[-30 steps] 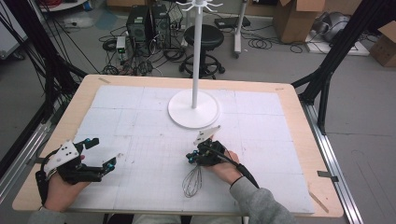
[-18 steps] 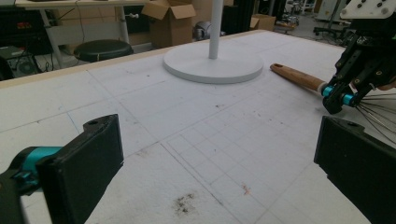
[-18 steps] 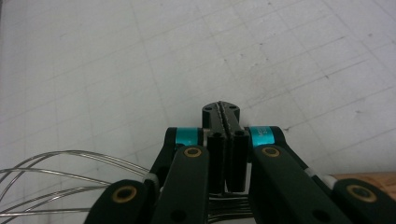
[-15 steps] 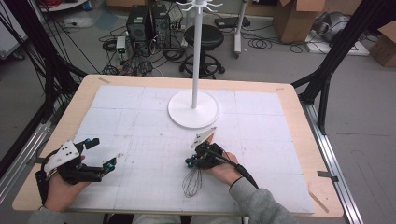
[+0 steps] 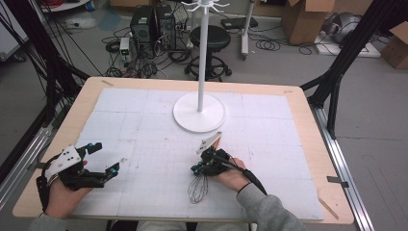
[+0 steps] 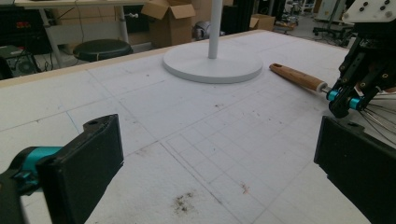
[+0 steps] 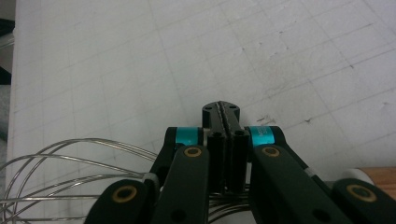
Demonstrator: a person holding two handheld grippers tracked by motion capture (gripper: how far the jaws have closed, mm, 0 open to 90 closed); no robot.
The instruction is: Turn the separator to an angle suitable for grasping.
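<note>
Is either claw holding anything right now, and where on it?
Right claw grips the whisk where the wires meet the handle. Left claw is open, empty.

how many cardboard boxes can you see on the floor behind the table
2 at least: an open cardboard box beyond the table's far right, near the top edge of the high view, and another box at the right edge, cut off by the frame. More may be hidden.

High overview, two close gripper views

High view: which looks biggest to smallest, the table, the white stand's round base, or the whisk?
1. table
2. round base of the white stand
3. whisk, partly hidden under the right gripper
</note>
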